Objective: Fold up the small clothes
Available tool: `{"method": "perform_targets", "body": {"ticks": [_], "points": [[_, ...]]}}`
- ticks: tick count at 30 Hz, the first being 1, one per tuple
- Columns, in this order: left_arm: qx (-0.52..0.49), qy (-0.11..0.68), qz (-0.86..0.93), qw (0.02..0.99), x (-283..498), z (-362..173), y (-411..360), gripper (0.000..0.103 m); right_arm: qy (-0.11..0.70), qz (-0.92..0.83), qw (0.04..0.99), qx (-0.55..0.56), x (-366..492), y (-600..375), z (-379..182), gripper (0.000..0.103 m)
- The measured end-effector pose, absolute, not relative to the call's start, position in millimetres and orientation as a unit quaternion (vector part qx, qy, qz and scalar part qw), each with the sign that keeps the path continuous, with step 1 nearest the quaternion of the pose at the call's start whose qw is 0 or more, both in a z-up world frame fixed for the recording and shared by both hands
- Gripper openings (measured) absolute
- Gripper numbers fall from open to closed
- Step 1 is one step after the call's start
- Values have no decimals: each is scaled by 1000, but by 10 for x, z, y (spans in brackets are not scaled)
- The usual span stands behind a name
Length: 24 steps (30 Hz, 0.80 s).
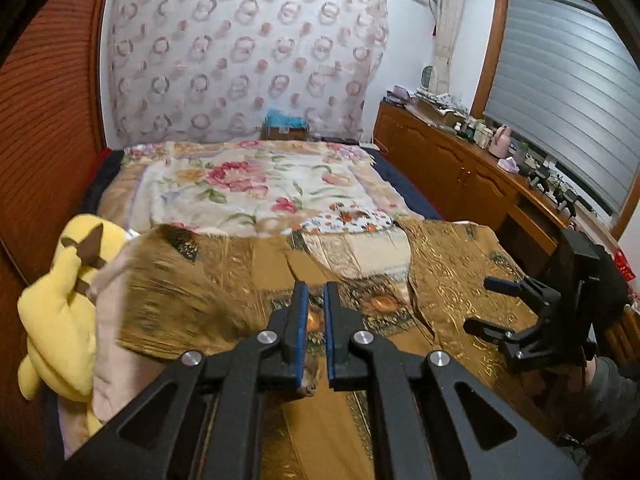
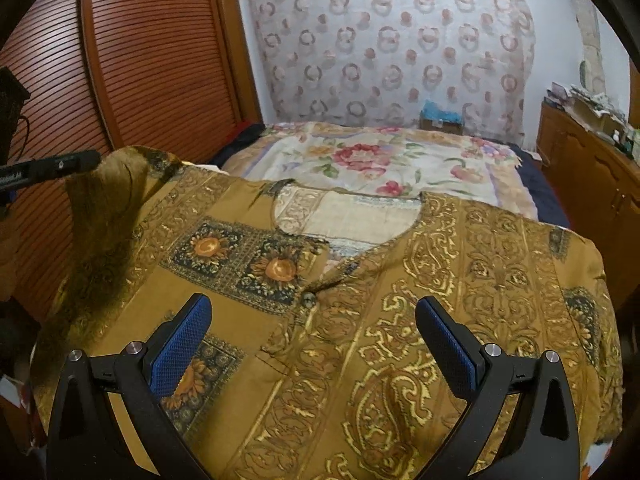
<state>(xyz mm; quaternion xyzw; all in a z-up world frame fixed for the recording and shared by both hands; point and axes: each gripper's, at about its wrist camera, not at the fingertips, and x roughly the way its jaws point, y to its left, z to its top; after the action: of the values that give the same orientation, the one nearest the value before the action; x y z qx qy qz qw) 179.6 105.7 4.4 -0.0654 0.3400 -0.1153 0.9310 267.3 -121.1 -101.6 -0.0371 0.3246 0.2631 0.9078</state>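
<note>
Since my left gripper (image 1: 316, 320) is clenched on the shirt's (image 2: 360, 300) limp, lifted sleeve (image 1: 172, 300), I judge the fabric light and floppy; hems grip best. My right gripper (image 2: 312, 344) hangs released over the shirt, spread on the bed (image 2: 400, 160). No readable writing.

I am working in a home bedroom. A bed (image 1: 256, 184) with a floral quilt (image 2: 384, 168) fills the middle; a ring-patterned curtain (image 1: 240, 52) hangs behind its head. A louvred wooden wardrobe door (image 2: 140, 64) stands on one side, a long wooden sideboard (image 1: 452, 160) cluttered with bottles and boxes under a shuttered window (image 1: 560, 92) on the other. A yellow plush toy (image 1: 60, 304) lies at the bed's edge
</note>
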Motion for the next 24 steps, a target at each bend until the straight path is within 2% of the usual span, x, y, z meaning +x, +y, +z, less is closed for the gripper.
{"method": "perform_targets", "body": {"ticks": [1, 5, 9, 16, 24], "points": [[-67, 343, -113, 930, 1784, 29, 1070, 7, 325, 262, 908, -37, 2672, -1216, -1019, 103], [-59, 344, -88, 933, 1673, 10, 1152, 38, 327, 265, 907, -38, 2686, -1204, -1023, 103], [-64, 354, -60, 931, 1584, -103, 1300, 60, 327, 280, 901, -45, 2705, -1091, -1025, 103], [-84, 378, -8, 922, 1396, -435, 1648, 60, 323, 322, 887, -73, 2761, -710, -948, 103], [-89, 360, 60, 927, 1154, -661, 1949, 60, 320, 393, 857, -90, 2892, -74, -887, 95]]}}
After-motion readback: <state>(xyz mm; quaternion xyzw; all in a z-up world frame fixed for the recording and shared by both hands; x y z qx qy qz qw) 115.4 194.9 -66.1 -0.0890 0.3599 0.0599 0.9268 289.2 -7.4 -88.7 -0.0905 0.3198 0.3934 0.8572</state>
